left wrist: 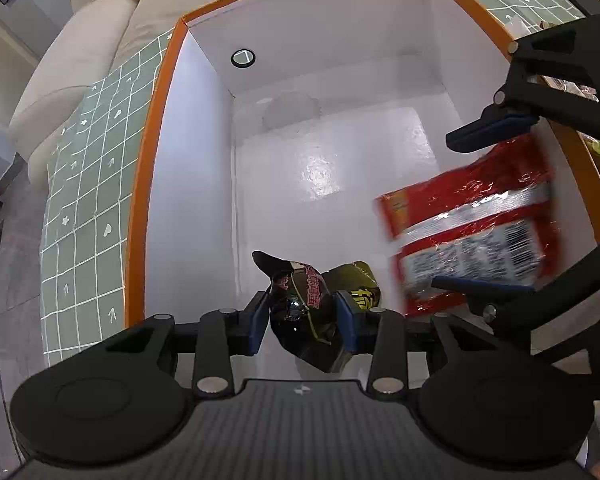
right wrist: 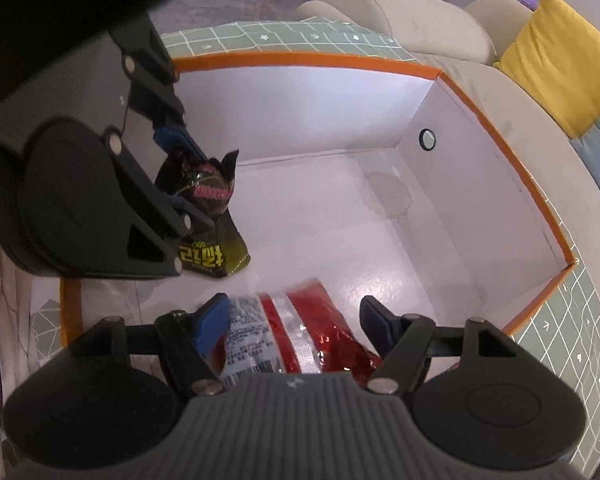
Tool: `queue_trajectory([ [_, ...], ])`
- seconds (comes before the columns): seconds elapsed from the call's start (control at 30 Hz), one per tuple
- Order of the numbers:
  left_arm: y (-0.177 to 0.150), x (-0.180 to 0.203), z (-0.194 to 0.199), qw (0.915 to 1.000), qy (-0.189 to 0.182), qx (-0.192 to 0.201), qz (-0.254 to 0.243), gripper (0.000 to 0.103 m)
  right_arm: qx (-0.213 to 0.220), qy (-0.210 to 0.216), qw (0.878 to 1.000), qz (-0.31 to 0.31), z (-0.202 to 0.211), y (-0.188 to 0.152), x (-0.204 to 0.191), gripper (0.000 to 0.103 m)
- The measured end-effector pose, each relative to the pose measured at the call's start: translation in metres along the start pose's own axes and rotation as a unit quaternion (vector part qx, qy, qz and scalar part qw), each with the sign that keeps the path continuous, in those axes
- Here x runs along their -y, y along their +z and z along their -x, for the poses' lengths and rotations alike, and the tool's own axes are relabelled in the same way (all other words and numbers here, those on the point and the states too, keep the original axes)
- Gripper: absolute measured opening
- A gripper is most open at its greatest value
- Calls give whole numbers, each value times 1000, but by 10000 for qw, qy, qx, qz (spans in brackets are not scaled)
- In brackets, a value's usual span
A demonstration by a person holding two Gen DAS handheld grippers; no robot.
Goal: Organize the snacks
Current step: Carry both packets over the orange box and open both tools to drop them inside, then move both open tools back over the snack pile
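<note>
A white box with an orange rim (left wrist: 156,120) (right wrist: 300,58) lies open below both grippers. My left gripper (left wrist: 302,320) (right wrist: 180,172) is shut on the upper part of a black snack bag (left wrist: 300,304) (right wrist: 210,196) with yellow lettering. The bag's lower end rests on the box floor near the left wall. My right gripper (right wrist: 292,324) (left wrist: 484,208) stands open around a red snack bag (right wrist: 320,328) (left wrist: 472,220), which looks blurred. One blue pad (right wrist: 210,326) touches its side. The other pad (right wrist: 374,322) stands apart from it.
A black-ringed hole (left wrist: 243,58) (right wrist: 427,139) sits in the box's far wall. The box stands on a green grid-patterned cloth (left wrist: 84,180) (right wrist: 560,332). A beige sofa (left wrist: 100,20) with a yellow cushion (right wrist: 560,60) lies beyond. More snack packets (left wrist: 598,152) show outside the right rim.
</note>
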State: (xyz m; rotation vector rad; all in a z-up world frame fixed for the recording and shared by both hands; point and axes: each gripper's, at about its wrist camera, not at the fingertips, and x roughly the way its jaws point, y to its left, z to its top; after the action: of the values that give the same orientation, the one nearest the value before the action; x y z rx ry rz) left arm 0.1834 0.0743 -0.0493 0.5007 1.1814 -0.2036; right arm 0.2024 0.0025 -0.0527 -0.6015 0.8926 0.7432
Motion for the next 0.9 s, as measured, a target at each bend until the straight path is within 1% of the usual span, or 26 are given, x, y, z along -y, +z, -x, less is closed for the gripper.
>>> queue_trajectory([
  [0.1,0,-1,0,10000,81,51,27,51,17,-18,10000,-21,3,-1,2,72],
  [0.13,0,-1,2,9999,72,67,49,57,10,-44,10000,-17,3,-2,2,75],
  [0.17,-2,0,5,9999,60,91,81,60,6,-60,10000,-32,4,-2,1,81],
  [0.3,-4,-2,14,9995,93,251,192,60,123,-140,9998,-105,14,-4,2,83],
  [0.37,-6,-1,21,9986,178,399,282,60,149,-266,9994,-169,22,-5,3,84],
  [0.43,-10,1,33,9970,300,604,385,60,288,-402,9985,-239,33,-8,4,84],
  [0.57,-16,9,53,9916,500,1072,525,60,603,-582,9950,-542,57,-16,6,84],
  [0.73,-28,22,74,9816,740,1511,902,61,1052,-913,9848,-1036,90,-31,12,84],
  [0.8,-32,28,81,9769,758,1663,1109,60,1225,-1043,9795,-1213,104,-40,13,84],
  [0.9,-40,35,94,9694,612,1914,1408,60,1396,-1256,9715,-1448,120,-56,12,84],
])
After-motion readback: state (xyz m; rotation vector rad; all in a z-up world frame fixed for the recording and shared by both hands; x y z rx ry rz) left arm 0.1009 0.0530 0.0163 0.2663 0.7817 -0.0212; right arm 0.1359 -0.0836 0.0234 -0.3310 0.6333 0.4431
